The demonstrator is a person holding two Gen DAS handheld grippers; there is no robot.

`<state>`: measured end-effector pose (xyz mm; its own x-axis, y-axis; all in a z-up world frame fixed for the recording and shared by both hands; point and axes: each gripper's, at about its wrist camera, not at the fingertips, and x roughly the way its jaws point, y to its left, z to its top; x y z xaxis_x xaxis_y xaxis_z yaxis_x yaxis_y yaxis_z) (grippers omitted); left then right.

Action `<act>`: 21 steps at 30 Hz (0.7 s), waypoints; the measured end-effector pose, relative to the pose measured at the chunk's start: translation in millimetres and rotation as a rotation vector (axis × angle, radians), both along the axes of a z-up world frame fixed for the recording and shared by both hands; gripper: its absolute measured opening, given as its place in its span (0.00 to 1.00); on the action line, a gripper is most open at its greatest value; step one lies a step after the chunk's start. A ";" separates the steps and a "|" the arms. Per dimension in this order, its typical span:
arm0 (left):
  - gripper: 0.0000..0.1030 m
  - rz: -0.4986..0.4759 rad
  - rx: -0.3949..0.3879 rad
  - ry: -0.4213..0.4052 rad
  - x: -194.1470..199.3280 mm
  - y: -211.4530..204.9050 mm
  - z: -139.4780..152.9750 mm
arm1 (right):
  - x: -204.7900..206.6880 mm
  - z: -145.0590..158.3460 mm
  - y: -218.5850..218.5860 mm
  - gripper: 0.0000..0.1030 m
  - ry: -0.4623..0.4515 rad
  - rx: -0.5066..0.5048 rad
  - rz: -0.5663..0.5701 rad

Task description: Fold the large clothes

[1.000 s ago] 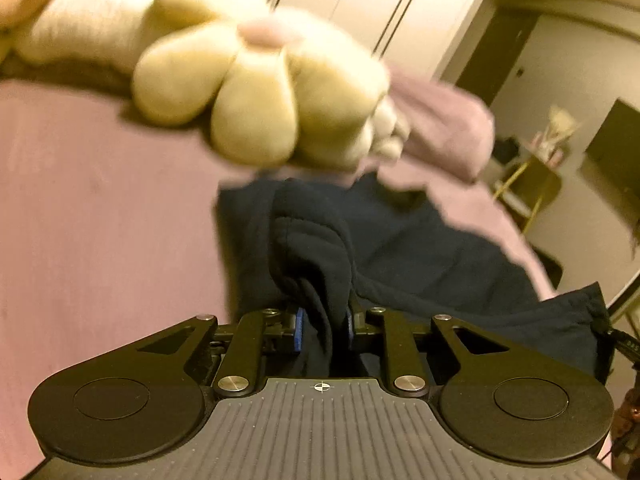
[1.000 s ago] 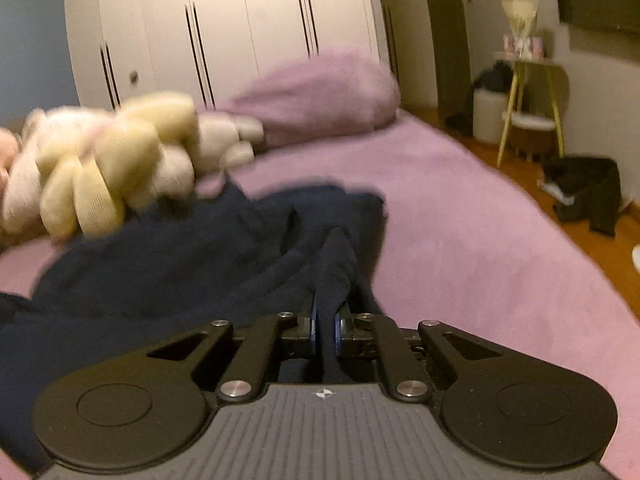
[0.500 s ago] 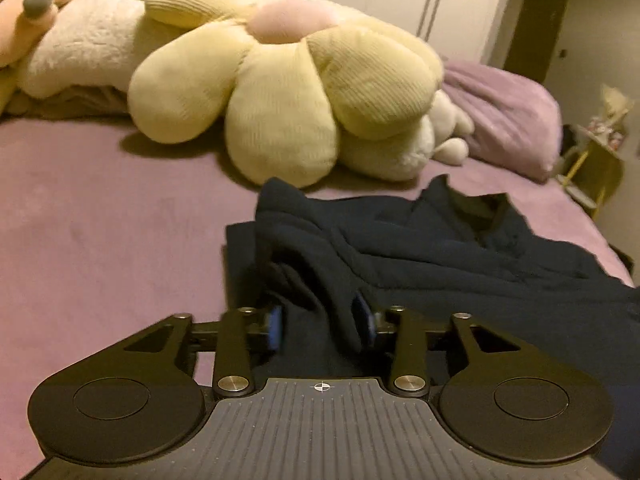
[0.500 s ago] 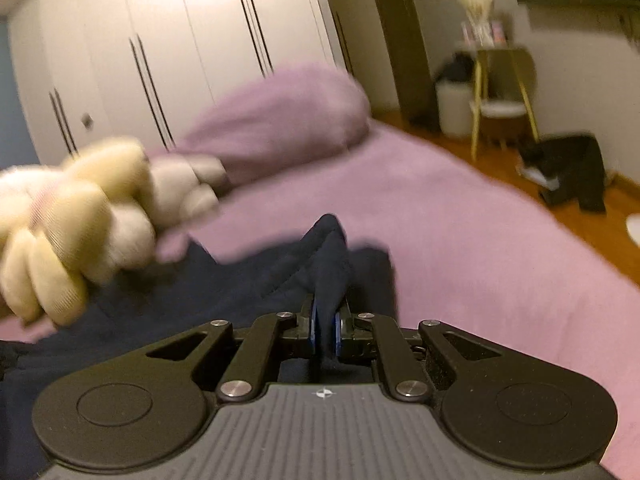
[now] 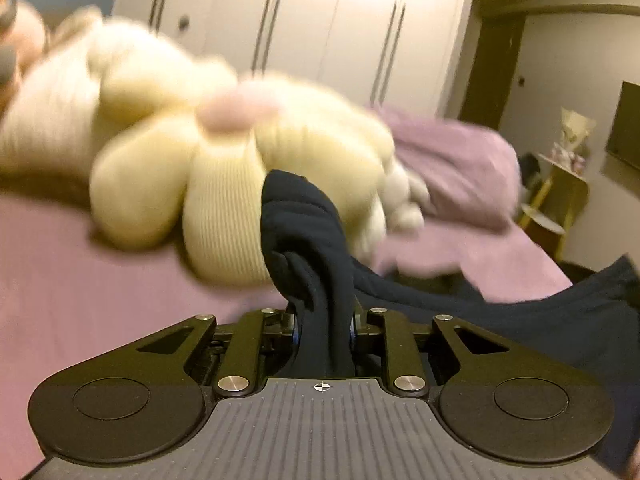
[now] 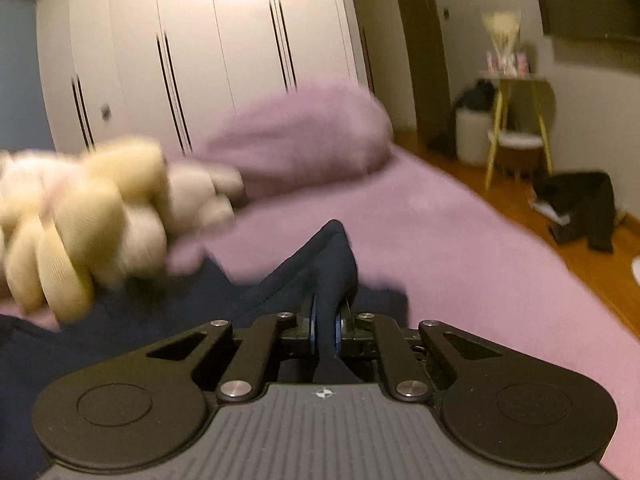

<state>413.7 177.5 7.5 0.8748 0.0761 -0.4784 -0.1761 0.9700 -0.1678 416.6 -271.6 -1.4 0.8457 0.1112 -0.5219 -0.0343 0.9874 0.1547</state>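
Observation:
A dark navy garment [image 5: 304, 224] lies crumpled on the pink bed [image 5: 80, 280]. In the left wrist view a thick bunch of it stands up between the pads of my left gripper [image 5: 323, 328]. Those jaws are closing and press on the cloth from both sides. The rest of the garment trails off to the right. In the right wrist view my right gripper [image 6: 325, 328] is closing tight on a thin fold of the same garment [image 6: 328, 256], which peaks just ahead of the fingers and spreads away to the left over the bed [image 6: 460, 260].
A big cream flower plush [image 5: 224, 184] lies on the bed just beyond the garment, with a purple pillow [image 6: 296, 136] behind it. White wardrobes fill the back wall. Off the bed's right side are a yellow-legged side table [image 6: 516, 120] and dark clothes on the floor [image 6: 576, 208].
The left jaws stood wide around a fold half a second ago and have closed on a bunch of it. Both hands moved sideways with the cloth; the right kept its grip.

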 end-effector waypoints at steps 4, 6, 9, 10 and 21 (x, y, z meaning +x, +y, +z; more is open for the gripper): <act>0.24 0.114 0.045 -0.047 55.8 0.5 0.1 | 49.7 28.2 22.2 0.08 -0.112 -0.043 -0.085; 0.25 0.166 0.093 -0.028 79.0 -6.1 -19.6 | 77.8 25.0 29.8 0.08 -0.128 -0.038 -0.135; 0.27 0.209 0.136 0.053 103.4 -10.7 -66.4 | 110.8 -0.7 47.5 0.08 -0.131 -0.083 -0.166; 0.31 0.215 0.150 0.076 108.8 -11.3 -81.7 | 119.3 -14.6 53.5 0.08 -0.117 -0.112 -0.168; 0.63 0.220 0.074 0.136 119.0 2.7 -145.7 | 159.0 -122.4 24.3 0.18 0.121 0.007 -0.205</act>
